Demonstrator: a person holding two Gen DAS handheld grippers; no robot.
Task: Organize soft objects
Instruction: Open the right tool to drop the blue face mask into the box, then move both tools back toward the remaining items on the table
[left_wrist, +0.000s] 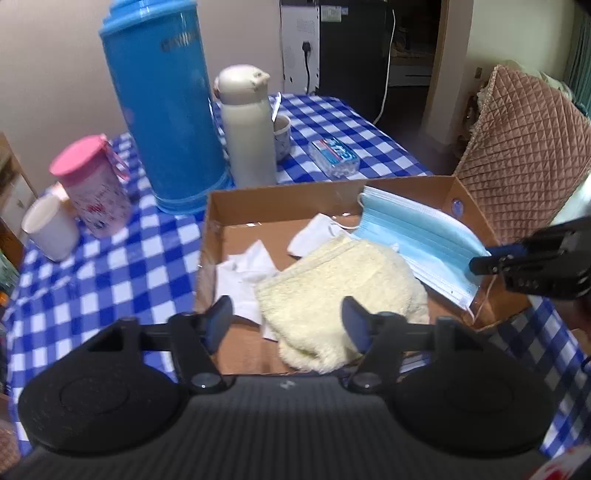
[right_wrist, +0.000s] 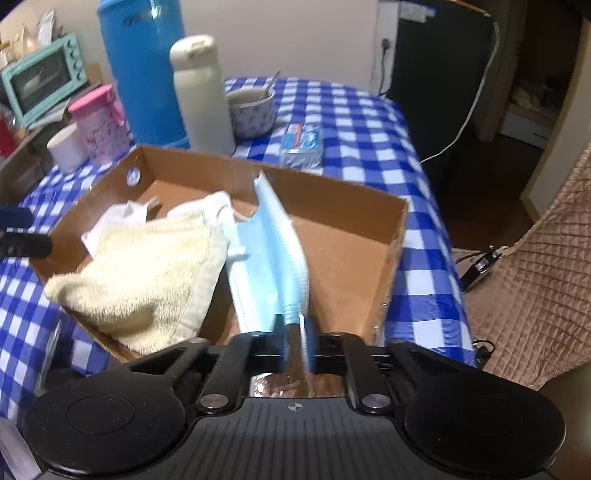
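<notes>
A shallow cardboard box (left_wrist: 280, 199) (right_wrist: 399, 236) sits on the checked tablecloth. In it lie a cream towel (left_wrist: 332, 291) (right_wrist: 147, 266), white tissues (left_wrist: 243, 273) and a white mask (left_wrist: 314, 232). My right gripper (right_wrist: 295, 339) (left_wrist: 480, 264) is shut on the near edge of a blue face mask (right_wrist: 269, 258) (left_wrist: 417, 236), which hangs over the box. My left gripper (left_wrist: 288, 321) is open and empty, just above the towel's near end.
Behind the box stand a blue thermos (left_wrist: 162, 99), a cream flask (left_wrist: 247, 125), a pink cup (left_wrist: 92, 184), a white cup (left_wrist: 48, 225), a bowl with spoon (right_wrist: 251, 107) and a tissue pack (left_wrist: 334, 153). A quilted chair (left_wrist: 524, 147) is at right.
</notes>
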